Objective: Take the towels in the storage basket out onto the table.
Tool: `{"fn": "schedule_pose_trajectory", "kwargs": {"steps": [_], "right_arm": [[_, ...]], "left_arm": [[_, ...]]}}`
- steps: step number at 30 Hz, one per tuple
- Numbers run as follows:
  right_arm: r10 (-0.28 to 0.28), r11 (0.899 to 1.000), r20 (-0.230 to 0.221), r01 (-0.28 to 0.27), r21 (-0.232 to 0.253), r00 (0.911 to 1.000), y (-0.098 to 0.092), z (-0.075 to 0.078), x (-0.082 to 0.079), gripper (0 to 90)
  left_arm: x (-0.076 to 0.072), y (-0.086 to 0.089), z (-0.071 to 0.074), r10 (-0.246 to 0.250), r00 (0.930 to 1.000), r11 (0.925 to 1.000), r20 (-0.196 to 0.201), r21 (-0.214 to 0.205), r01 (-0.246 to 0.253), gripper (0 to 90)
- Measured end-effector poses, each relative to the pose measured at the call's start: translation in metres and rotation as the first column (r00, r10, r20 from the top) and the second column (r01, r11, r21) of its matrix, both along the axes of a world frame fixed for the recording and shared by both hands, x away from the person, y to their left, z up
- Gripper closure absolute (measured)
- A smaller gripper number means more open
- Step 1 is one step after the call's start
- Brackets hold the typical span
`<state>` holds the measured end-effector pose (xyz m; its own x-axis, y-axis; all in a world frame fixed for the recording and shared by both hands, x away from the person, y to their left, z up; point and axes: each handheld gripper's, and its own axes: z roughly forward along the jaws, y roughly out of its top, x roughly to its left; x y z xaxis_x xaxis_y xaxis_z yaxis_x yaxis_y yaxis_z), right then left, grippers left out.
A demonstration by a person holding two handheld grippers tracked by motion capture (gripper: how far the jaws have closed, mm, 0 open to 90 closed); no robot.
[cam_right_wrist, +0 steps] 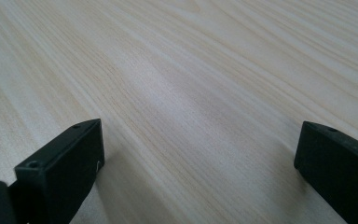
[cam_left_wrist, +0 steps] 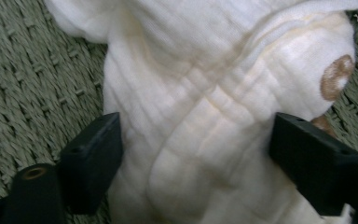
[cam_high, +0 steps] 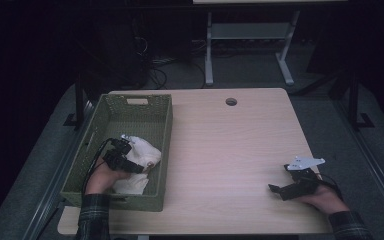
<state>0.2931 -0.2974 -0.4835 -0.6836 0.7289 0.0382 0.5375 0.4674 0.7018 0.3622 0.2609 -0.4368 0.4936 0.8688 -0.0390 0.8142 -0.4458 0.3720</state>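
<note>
A white crumpled cloth with a small brown mark lies inside a green woven basket at the table's left. My left gripper reaches down into the basket over the cloth. In the left gripper view the cloth bulges between the two black jaws of the left gripper, which stand wide on either side of it without visibly squeezing it. My right gripper rests low at the table's right front, open. Between the jaws of the right gripper there is only bare wood.
The light wooden table has a round cable hole near its far edge. The basket's woven floor lies under the cloth. Beyond the table stand a white desk frame and cables on a dark floor.
</note>
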Motion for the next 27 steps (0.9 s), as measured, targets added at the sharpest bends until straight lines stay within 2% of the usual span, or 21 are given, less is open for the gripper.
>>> {"fn": "schedule_pose_trajectory", "kwargs": {"steps": [2, 3, 6, 7, 8, 9, 12, 14, 15, 16, 18, 19, 20, 23, 24, 25, 26, 27], "right_arm": [[-0.002, 1.0, -0.003, 0.002, 0.0, 1.0, 0.0, 0.0, 0.0, 1.0], [-0.001, 1.0, -0.001, 0.001, 0.0, 1.0, 0.0, 0.0, 0.0, 1.0], [-0.002, 1.0, -0.002, 0.002, 0.0, 1.0, 0.0, 0.0, 0.0, 1.0], [0.0, 1.0, 0.0, 0.0, 0.0, 1.0, 0.0, 0.0, 0.0, 1.0], [-0.001, 1.0, -0.002, 0.001, 0.0, 1.0, 0.0, 0.0, 0.0, 1.0], [-0.002, 1.0, -0.002, 0.002, 0.0, 1.0, 0.0, 0.0, 0.0, 1.0], [-0.002, 1.0, -0.002, 0.002, 0.0, 1.0, 0.0, 0.0, 0.0, 1.0], [-0.002, 1.0, -0.002, 0.002, 0.0, 1.0, 0.0, 0.0, 0.0, 1.0], [-0.002, 1.0, -0.002, 0.002, 0.0, 1.0, 0.0, 0.0, 0.0, 1.0], [-0.001, 1.0, -0.002, 0.001, 0.0, 1.0, 0.0, 0.0, 0.0, 1.0], [-0.001, 1.0, -0.002, 0.001, 0.0, 1.0, 0.0, 0.0, 0.0, 1.0], [-0.001, 1.0, -0.002, 0.001, 0.0, 1.0, 0.0, 0.0, 0.0, 1.0], [-0.002, 1.0, -0.002, 0.002, 0.0, 1.0, 0.0, 0.0, 0.0, 1.0], [-0.002, 1.0, -0.002, 0.002, 0.0, 1.0, 0.0, 0.0, 0.0, 1.0], [-0.002, 1.0, -0.002, 0.002, 0.0, 1.0, 0.0, 0.0, 0.0, 1.0], [-0.002, 1.0, -0.002, 0.002, 0.0, 1.0, 0.0, 0.0, 0.0, 1.0], [-0.002, 1.0, -0.002, 0.002, 0.0, 1.0, 0.0, 0.0, 0.0, 1.0], [-0.002, 1.0, -0.002, 0.002, 0.0, 1.0, 0.0, 0.0, 0.0, 1.0]], "left_arm": [[0.0, 0.001, 0.001, -0.005, 0.9999, 1.0, -0.011, 0.002, 0.005, 27.2], [-0.001, 0.001, 0.003, -0.006, 0.9999, 0.9999, -0.014, 0.009, 0.006, 27.2], [-0.002, 0.0, 0.005, -0.015, 0.9998, 0.9998, -0.013, 0.013, 0.015, 50.5], [-0.003, 0.0, 0.007, -0.028, 0.9994, 0.9996, -0.02, -0.002, 0.028, 50.5], [-0.003, -0.001, 0.008, -0.038, 0.9988, 0.9992, -0.029, -0.014, 0.038, 62.0], [-0.004, -0.002, 0.008, -0.047, 0.9982, 0.9987, -0.037, -0.021, 0.046, 69.7], [-0.005, -0.002, 0.011, -0.049, 0.9984, 0.998, -0.03, -0.04, 0.048, 73.0], [-0.005, 0.0, 0.017, -0.049, 0.9988, 0.9961, -0.004, -0.074, 0.048, 74.0], [-0.006, 0.003, 0.022, -0.047, 0.9985, 0.9927, 0.029, -0.11, 0.05, 74.5], [-0.007, 0.004, 0.025, -0.046, 0.9978, 0.9906, 0.047, -0.127, 0.051, 74.7], [-0.008, 0.007, 0.03, -0.045, 0.996, 0.987, 0.077, -0.151, 0.057, 74.9], [-0.008, 0.007, 0.03, -0.045, 0.996, 0.987, 0.077, -0.151, 0.057, 75.0], [-0.009, 0.008, 0.034, -0.041, 0.993, 0.983, 0.111, -0.173, 0.06, 75.1], [-0.011, 0.01, 0.04, -0.036, 0.988, 0.9743, 0.15, -0.215, 0.068, 75.4], [-0.011, 0.01, 0.04, -0.036, 0.988, 0.9743, 0.15, -0.215, 0.068, 75.4], [-0.012, 0.012, 0.043, -0.026, 0.9832, 0.9688, 0.181, -0.238, 0.069, 75.5], [-0.012, 0.012, 0.043, -0.026, 0.9832, 0.9688, 0.181, -0.238, 0.069, 75.5], [-0.013, 0.013, 0.046, -0.024, 0.9802, 0.9643, 0.197, -0.254, 0.075, 75.5]]}}
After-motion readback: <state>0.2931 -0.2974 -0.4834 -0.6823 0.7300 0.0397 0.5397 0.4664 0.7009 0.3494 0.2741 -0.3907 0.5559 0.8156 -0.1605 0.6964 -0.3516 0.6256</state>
